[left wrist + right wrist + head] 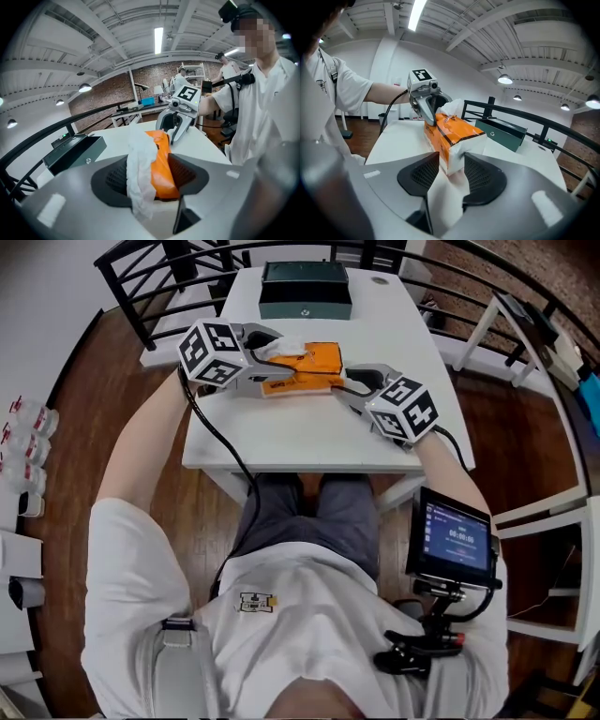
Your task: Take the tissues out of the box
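An orange tissue pack [317,364] lies on the white table [309,439]. A white tissue [283,346] sticks up out of its left end. My left gripper [272,364] is shut on that end; in the left gripper view the pack [165,174] and the tissue [139,168] both sit pressed between its pads. My right gripper [350,381] holds the opposite end, and its pads press the sides of the pack [451,133]. Each gripper shows in the other's view: the right gripper [180,118] behind the pack, the left gripper [423,96] beside the raised tissue [452,107].
A dark green box [305,289] stands at the table's far edge. A black railing [159,268] curves round behind the table. A tablet on a mount [457,540] hangs at the person's right side. White furniture [525,352] stands to the right.
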`<state>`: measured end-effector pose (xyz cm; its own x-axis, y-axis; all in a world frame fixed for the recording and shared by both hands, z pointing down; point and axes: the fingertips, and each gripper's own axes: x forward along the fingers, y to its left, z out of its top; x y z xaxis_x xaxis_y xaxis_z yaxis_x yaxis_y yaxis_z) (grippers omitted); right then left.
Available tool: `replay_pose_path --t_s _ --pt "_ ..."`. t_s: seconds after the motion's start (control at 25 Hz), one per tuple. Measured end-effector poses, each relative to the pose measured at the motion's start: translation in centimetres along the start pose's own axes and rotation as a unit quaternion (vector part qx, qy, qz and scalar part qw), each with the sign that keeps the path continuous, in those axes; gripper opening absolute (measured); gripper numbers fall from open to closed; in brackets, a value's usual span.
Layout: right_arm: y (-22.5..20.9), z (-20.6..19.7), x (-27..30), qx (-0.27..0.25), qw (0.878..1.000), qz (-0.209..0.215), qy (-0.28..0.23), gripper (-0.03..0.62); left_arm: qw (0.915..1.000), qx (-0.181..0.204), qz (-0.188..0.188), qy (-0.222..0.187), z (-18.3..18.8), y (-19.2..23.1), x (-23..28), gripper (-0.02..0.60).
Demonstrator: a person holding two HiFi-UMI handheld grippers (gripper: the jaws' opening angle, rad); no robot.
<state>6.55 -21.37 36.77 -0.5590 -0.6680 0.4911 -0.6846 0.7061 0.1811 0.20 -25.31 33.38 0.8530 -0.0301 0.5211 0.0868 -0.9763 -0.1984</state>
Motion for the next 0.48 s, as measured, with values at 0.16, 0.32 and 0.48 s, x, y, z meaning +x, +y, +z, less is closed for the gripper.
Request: replay_pose_path --t_s 0.16,0.32,0.48 --pt "-0.02 -0.1 0.04 0.004 1.0 0.002 0.0 0.163 0.9999 -0.008 -0.003 -0.009 -0.1 0.12 0.02 0.244" --pt "-0.08 -0.12 0.08 0.006 1.0 0.004 -0.001 0.163 0.9996 -0.016 0.001 -0.023 -0.11 0.25 -0.07 0.262" --pt "-0.36 0.0 -0.12 0.011 1.0 0.0 -0.009 0.164 0.9992 -0.01 0.02 -0.034 0.07 0.55 -0.47 0.291"
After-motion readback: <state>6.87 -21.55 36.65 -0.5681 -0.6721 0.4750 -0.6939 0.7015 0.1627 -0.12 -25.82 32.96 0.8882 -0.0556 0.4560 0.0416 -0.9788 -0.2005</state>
